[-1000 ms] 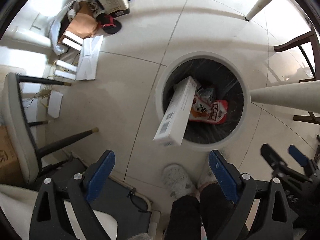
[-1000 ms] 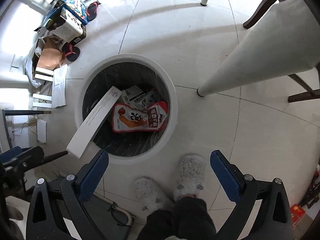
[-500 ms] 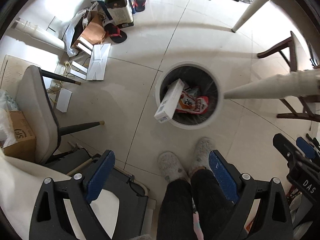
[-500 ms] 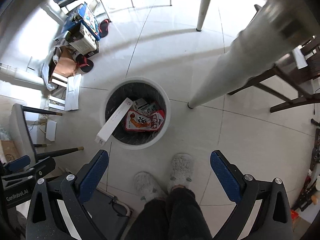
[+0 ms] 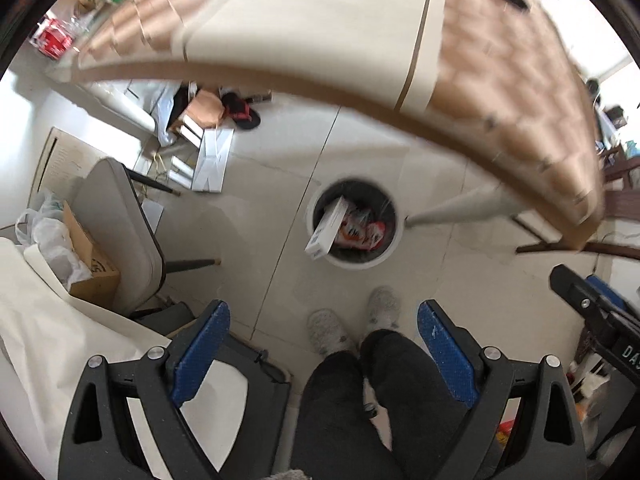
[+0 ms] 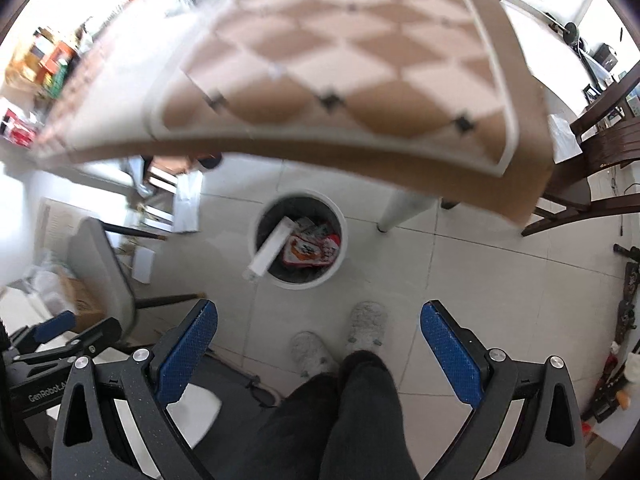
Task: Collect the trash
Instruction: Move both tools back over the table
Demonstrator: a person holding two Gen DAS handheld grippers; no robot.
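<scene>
A round white trash bin (image 5: 390, 254) (image 6: 340, 268) stands on the tiled floor far below both grippers. A long white box (image 5: 326, 228) (image 6: 270, 250) leans inside it and sticks out over the near-left rim. Red snack wrappers (image 5: 362, 234) (image 6: 310, 250) lie beside the box in the bin. My left gripper (image 5: 322, 328) is open and holds nothing. My right gripper (image 6: 318, 328) is open too, with nothing between its blue pads (image 6: 184, 348). The right gripper's body (image 5: 592, 312) shows at the right edge of the left wrist view, and the left gripper's body (image 6: 64, 336) at the left edge of the right wrist view.
A table with a brown-and-cream checked cloth (image 5: 500, 80) (image 6: 340, 80) fills the upper part of both views, its white leg (image 6: 400, 210) beside the bin. A person's dark trousers and grey slippers (image 5: 382, 306) stand before the bin. A grey chair (image 5: 116, 224), a cardboard box (image 5: 90, 256) and floor clutter (image 5: 204, 120) are at the left; a dark wooden chair (image 6: 592, 168) at the right.
Both grippers have risen far above the bin, which now looks much smaller. The tabletop has come into view. The white box stays leaning in the bin.
</scene>
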